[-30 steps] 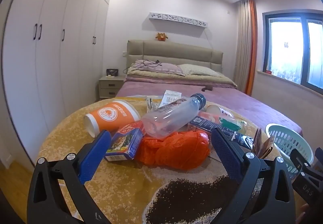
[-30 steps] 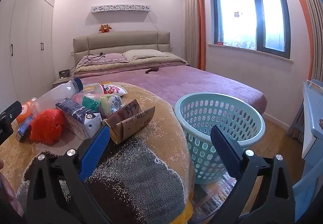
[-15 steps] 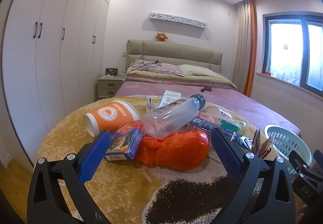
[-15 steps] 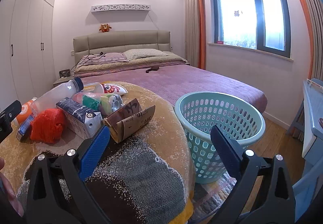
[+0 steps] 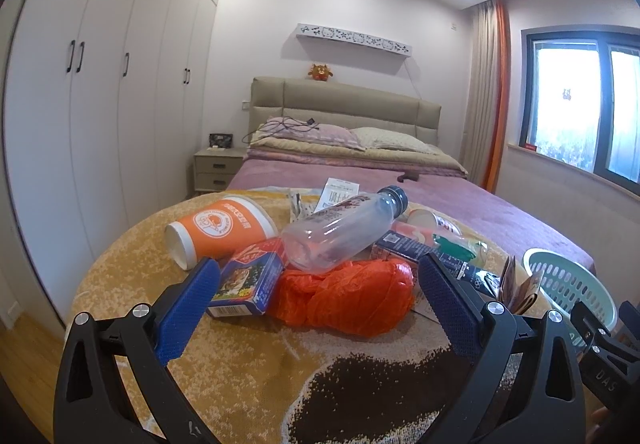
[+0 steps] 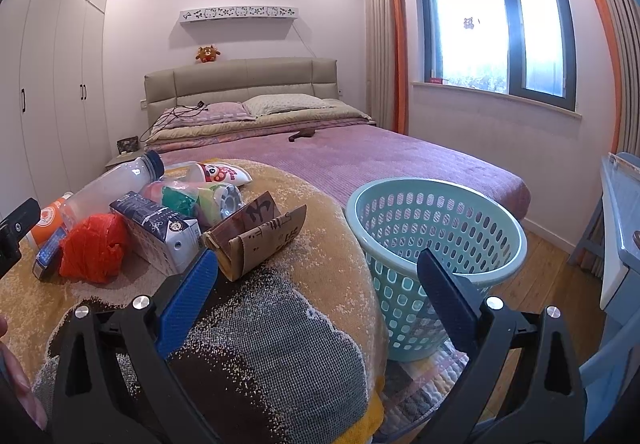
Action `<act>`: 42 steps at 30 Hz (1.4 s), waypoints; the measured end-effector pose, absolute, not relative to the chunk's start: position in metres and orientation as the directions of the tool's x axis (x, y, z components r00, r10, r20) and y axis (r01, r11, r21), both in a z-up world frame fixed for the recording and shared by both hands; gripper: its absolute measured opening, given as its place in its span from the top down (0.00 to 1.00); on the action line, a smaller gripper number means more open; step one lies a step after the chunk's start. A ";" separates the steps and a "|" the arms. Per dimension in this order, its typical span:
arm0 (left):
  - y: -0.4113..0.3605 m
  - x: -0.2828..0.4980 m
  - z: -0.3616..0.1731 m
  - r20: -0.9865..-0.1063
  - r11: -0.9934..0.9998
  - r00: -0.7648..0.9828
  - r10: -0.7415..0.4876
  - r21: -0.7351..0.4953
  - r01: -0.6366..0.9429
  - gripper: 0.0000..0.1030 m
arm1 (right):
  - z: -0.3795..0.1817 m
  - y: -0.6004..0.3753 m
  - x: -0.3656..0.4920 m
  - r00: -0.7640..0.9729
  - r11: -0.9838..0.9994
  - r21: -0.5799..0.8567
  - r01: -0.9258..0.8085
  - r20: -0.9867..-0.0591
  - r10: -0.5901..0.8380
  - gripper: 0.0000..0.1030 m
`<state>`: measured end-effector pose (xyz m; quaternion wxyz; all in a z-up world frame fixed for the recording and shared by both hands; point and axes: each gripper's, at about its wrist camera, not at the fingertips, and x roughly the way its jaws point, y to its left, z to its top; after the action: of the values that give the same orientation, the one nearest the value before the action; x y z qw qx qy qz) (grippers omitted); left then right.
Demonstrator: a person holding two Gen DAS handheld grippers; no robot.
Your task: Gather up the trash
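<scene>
A pile of trash lies on a round table with a yellow-brown cloth (image 5: pixel 132 256): an orange paper cup (image 5: pixel 220 230) on its side, a clear plastic bottle (image 5: pixel 340 230), a blue-red small box (image 5: pixel 248 280), a crumpled orange plastic bag (image 5: pixel 352 294), a dark carton (image 6: pixel 156 232) and folded brown cardboard (image 6: pixel 260 240). My left gripper (image 5: pixel 316 304) is open and empty just short of the orange bag. My right gripper (image 6: pixel 316 300) is open and empty above the table's right edge. A teal plastic basket (image 6: pixel 436 244) stands on the floor beside the table.
A bed with a purple cover (image 6: pixel 380 160) lies behind the table. White wardrobes (image 5: pixel 100 104) line the left wall, with a nightstand (image 5: pixel 218 168) beside the bed. A window (image 6: pixel 496 32) is on the right. A blue-grey piece of furniture (image 6: pixel 620 244) stands at the far right.
The left gripper's view has shifted slightly, with the basket sliding a little toward the right edge. Both grippers stay open and the trash has not moved.
</scene>
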<state>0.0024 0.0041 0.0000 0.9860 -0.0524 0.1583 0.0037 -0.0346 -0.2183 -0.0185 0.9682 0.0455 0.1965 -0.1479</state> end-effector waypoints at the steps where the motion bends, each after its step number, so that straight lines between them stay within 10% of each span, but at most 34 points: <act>1: 0.004 0.003 0.000 -0.313 0.995 0.950 -0.009 -0.101 -0.024 0.07 | -0.019 -0.218 -0.035 0.878 0.952 0.029 0.305 -0.395 -0.270 0.07; 23: 0.025 0.001 -0.001 -0.378 0.983 0.924 -0.056 -0.184 -0.016 0.07 | -0.017 -0.220 -0.031 0.873 0.954 0.024 0.300 -0.410 -0.264 0.08; 34: 0.098 0.023 -0.001 -0.551 0.964 0.828 -0.102 -0.260 -0.054 0.12 | -0.001 -0.221 -0.009 0.877 0.974 0.047 0.222 -0.447 -0.178 0.49; 42: 0.098 0.080 -0.017 -0.688 0.961 0.689 -0.228 -0.272 0.046 0.20 | 0.008 -0.219 0.008 0.866 0.978 0.118 0.172 -0.492 -0.093 0.49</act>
<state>0.0800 0.0976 -0.0173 0.9115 -0.1172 0.3870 -0.0752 0.0079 -0.2185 0.0081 0.9626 0.0790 0.2497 -0.0690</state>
